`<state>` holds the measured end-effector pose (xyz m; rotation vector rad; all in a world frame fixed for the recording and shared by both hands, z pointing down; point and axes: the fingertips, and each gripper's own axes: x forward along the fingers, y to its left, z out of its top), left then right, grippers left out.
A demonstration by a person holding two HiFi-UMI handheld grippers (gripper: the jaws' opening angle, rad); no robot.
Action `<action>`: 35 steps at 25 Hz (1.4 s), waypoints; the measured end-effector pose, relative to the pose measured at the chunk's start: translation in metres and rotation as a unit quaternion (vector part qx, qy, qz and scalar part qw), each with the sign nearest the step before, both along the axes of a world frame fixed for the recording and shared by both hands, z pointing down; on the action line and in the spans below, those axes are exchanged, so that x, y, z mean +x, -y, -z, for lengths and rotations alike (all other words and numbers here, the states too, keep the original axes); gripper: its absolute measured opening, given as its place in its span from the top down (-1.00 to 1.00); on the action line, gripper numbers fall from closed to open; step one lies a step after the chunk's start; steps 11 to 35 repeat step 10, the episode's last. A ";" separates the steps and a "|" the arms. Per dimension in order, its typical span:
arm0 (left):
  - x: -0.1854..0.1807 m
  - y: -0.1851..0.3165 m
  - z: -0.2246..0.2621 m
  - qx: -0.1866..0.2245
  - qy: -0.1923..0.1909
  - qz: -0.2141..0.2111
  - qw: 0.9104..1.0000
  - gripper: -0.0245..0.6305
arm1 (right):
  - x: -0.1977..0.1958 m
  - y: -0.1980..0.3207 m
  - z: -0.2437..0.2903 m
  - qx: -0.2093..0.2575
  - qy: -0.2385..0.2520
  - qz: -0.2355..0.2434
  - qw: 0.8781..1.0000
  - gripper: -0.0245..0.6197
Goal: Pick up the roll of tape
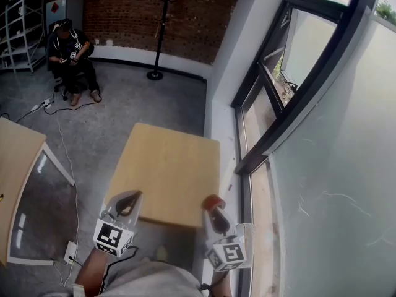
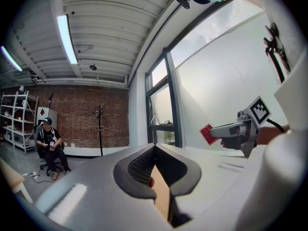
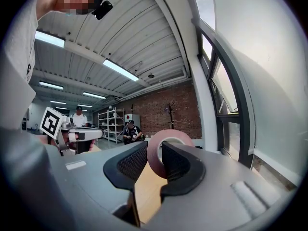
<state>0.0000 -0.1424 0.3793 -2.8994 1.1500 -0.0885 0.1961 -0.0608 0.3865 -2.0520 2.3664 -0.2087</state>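
The reddish roll of tape (image 3: 153,159) stands on edge between the jaws of my right gripper (image 3: 155,150), which is shut on it. From the head view the roll (image 1: 213,202) is at the tip of the right gripper (image 1: 215,210), over the near right edge of the bare wooden table (image 1: 167,166). My left gripper (image 1: 127,204) hovers at the table's near left corner. Its jaws (image 2: 154,148) meet at the tips with nothing in them. The left gripper view also catches the right gripper (image 2: 214,131) holding the roll (image 2: 208,134) level.
A second wooden table (image 1: 15,166) stands at the left, with cables and a power strip (image 1: 69,250) on the floor between. A dark window frame (image 1: 291,73) and white wall run along the right. A seated person (image 1: 71,54), a coat stand (image 1: 158,36) and shelving (image 1: 21,30) are at the back.
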 end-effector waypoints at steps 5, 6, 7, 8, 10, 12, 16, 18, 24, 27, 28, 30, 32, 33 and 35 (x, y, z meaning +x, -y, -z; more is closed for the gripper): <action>0.001 -0.001 -0.003 -0.007 0.000 0.000 1.000 0.93 | 0.002 -0.002 -0.006 -0.004 0.006 -0.003 1.000 0.58; 0.002 -0.001 -0.003 -0.007 0.000 -0.001 1.000 0.93 | 0.002 -0.003 -0.006 -0.004 0.006 -0.004 1.000 0.58; 0.002 -0.002 -0.003 -0.007 0.001 -0.001 1.000 0.93 | 0.003 -0.003 -0.005 -0.003 0.006 -0.005 1.000 0.58; 0.002 -0.002 -0.002 -0.007 0.001 -0.001 1.000 0.93 | 0.003 -0.003 -0.003 -0.002 0.006 -0.005 1.000 0.58; 0.002 -0.003 -0.002 -0.007 0.001 -0.001 1.000 0.93 | 0.004 -0.004 -0.001 0.000 0.007 -0.007 1.000 0.58; 0.002 -0.003 -0.002 -0.007 0.001 -0.001 1.000 0.93 | 0.004 -0.004 -0.001 0.000 0.007 -0.007 1.000 0.58; 0.002 -0.003 -0.002 -0.007 0.001 -0.001 1.000 0.93 | 0.004 -0.004 -0.001 0.000 0.007 -0.007 1.000 0.58; 0.002 -0.003 -0.002 -0.007 0.001 -0.001 1.000 0.93 | 0.004 -0.004 -0.001 0.000 0.007 -0.007 1.000 0.58; 0.002 -0.003 -0.002 -0.007 0.001 -0.001 1.000 0.93 | 0.004 -0.004 -0.001 0.000 0.007 -0.007 1.000 0.58; 0.002 -0.003 -0.002 -0.007 0.001 -0.001 1.000 0.93 | 0.004 -0.004 -0.001 0.000 0.007 -0.007 1.000 0.58; 0.002 -0.003 -0.002 -0.007 0.001 -0.001 1.000 0.93 | 0.004 -0.004 -0.001 0.000 0.007 -0.007 1.000 0.58; 0.002 -0.003 -0.002 -0.007 0.001 -0.001 1.000 0.93 | 0.004 -0.004 -0.001 0.000 0.007 -0.007 1.000 0.58; 0.002 -0.003 -0.002 -0.007 0.001 -0.001 1.000 0.93 | 0.004 -0.004 -0.001 0.000 0.007 -0.007 1.000 0.58; 0.002 -0.003 -0.002 -0.007 0.001 -0.001 1.000 0.93 | 0.004 -0.004 -0.001 0.000 0.007 -0.007 1.000 0.58; 0.002 -0.003 -0.002 -0.007 0.001 -0.001 1.000 0.93 | 0.004 -0.004 -0.001 0.000 0.007 -0.007 1.000 0.58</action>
